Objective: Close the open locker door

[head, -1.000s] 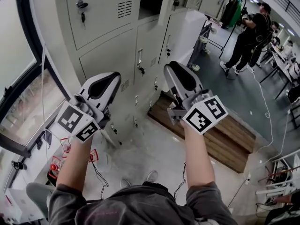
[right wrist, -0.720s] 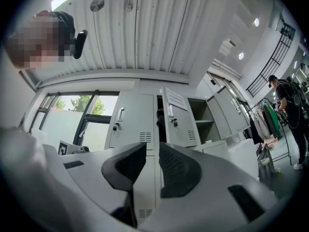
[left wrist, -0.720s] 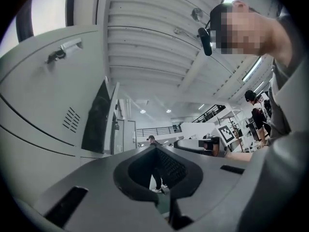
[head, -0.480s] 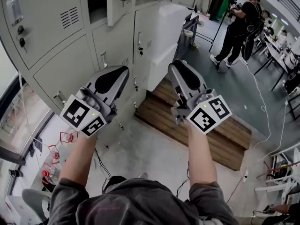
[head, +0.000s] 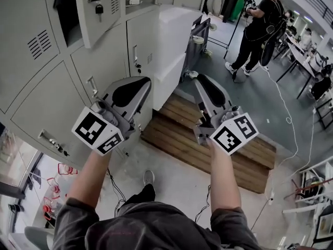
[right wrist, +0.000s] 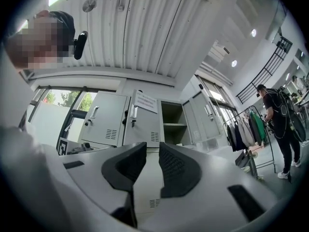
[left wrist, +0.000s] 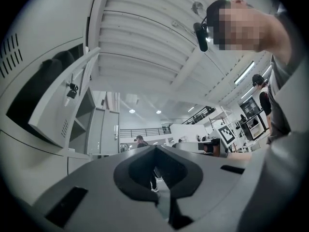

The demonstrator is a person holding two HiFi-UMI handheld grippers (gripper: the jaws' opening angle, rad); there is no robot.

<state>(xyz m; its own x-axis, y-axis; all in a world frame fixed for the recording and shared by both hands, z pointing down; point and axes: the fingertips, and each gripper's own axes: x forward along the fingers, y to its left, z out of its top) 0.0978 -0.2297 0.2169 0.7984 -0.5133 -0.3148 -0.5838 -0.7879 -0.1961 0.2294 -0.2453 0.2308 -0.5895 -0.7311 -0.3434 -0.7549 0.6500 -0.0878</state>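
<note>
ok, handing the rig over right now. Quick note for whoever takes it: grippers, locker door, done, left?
Left hand-held gripper: jaws meet at the tips, nothing held.
Right hand-held gripper: jaws apart, empty.
Open locker door: upper row, padlock on it, swung out from a dark compartment. In the head view it sits above and left of both grippers; neither touches it.
Done: nothing on the door yet.
Left: raise a gripper to the door face and push it shut; the left looks nearer.
</note>
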